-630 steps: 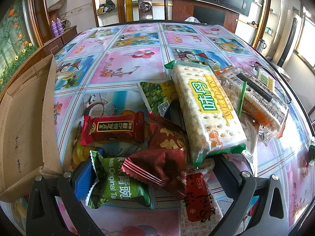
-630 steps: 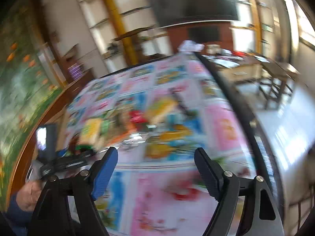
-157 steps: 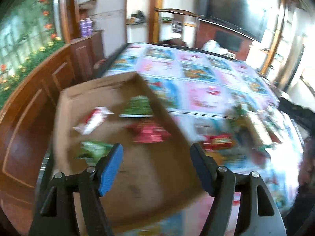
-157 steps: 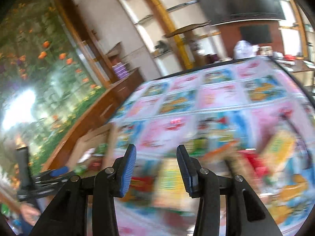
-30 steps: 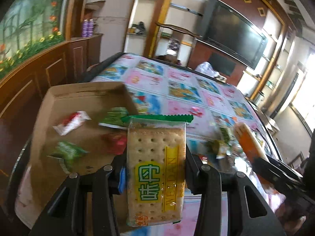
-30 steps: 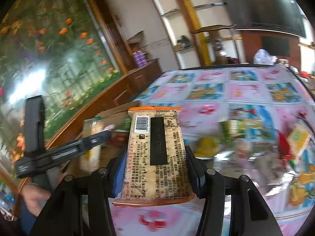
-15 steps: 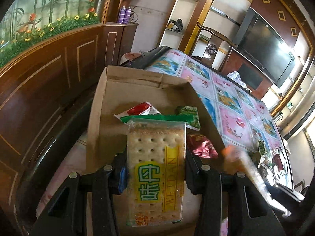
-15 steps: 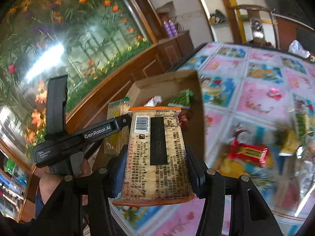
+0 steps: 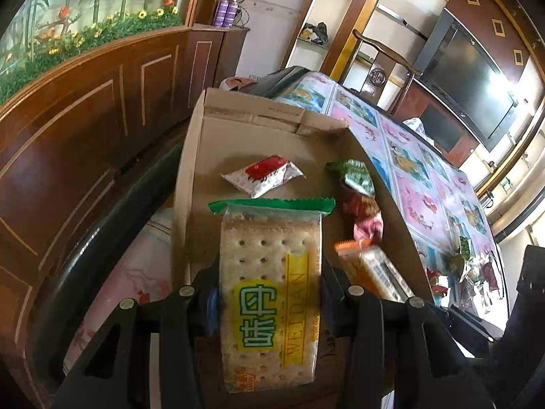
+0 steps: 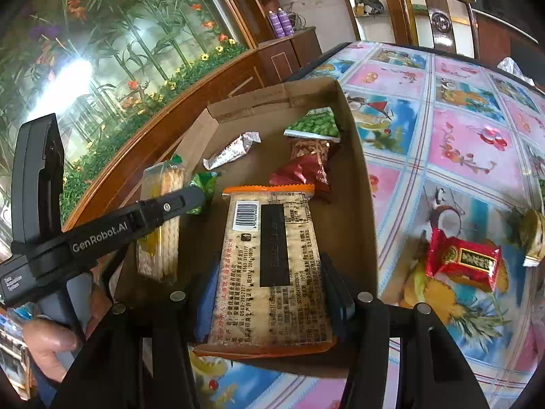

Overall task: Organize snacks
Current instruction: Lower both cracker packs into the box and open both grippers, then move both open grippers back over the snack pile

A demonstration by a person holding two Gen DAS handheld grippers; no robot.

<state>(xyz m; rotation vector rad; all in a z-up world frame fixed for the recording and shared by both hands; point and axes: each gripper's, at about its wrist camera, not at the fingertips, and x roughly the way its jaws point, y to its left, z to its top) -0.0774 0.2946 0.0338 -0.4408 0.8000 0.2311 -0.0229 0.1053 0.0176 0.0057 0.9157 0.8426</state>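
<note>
Left tool: jaws part-closed, clamped on the green-sealed cracker pack, pads pressing both long sides. Pack points toward 12 o'clock in the left wrist view, hanging over the cardboard box.

Right tool: jaws set a bit wider, clamped on the orange-edged cracker pack, barcode side up, also over the box. In the left wrist view that pack shows blurred at 3 o'clock of the green one, just beside it.

In the right wrist view the left tool sits at 9 o'clock, its pack seen edge-on. A hand grips its handle at 8 o'clock.

Already in the box:
- white-and-red sachet, 12 o'clock of the green pack
- green pea packet, against the right wall
- dark red wrappers, just below the pea packet
- small green wrapper, partly hidden behind the left tool's finger

On the worktop, well apart from the box at 3 o'clock: red square snack pack, plus another small pack at the frame edge, too blurred to identify.
</note>
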